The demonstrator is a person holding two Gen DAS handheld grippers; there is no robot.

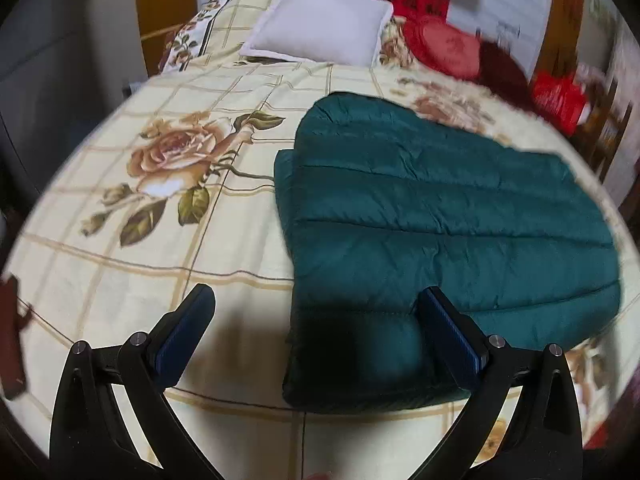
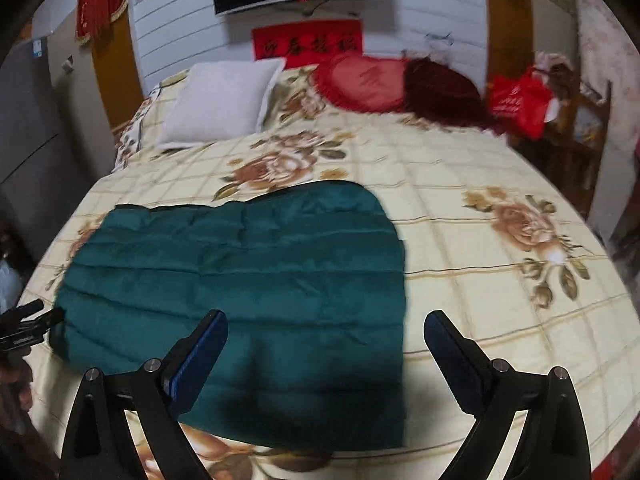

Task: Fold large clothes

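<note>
The folded dark-green quilted puffer garment [image 2: 240,264] is lying flat on the cream floral-print bed [image 2: 460,280], toward its near edge. The pale square pillow [image 2: 220,100] is sitting at the far end, with the red heart-shaped cushion [image 2: 364,80] lying to its right. Both grippers are hovering apart above the near edge, left gripper [image 1: 316,312] and right gripper [image 2: 326,336].

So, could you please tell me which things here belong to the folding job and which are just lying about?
Job: green jacket, left tongs, right tongs, both open.

Lying about: white pillow, red cushion, dark red cushion, red bag, all on or beside the bed.
</note>
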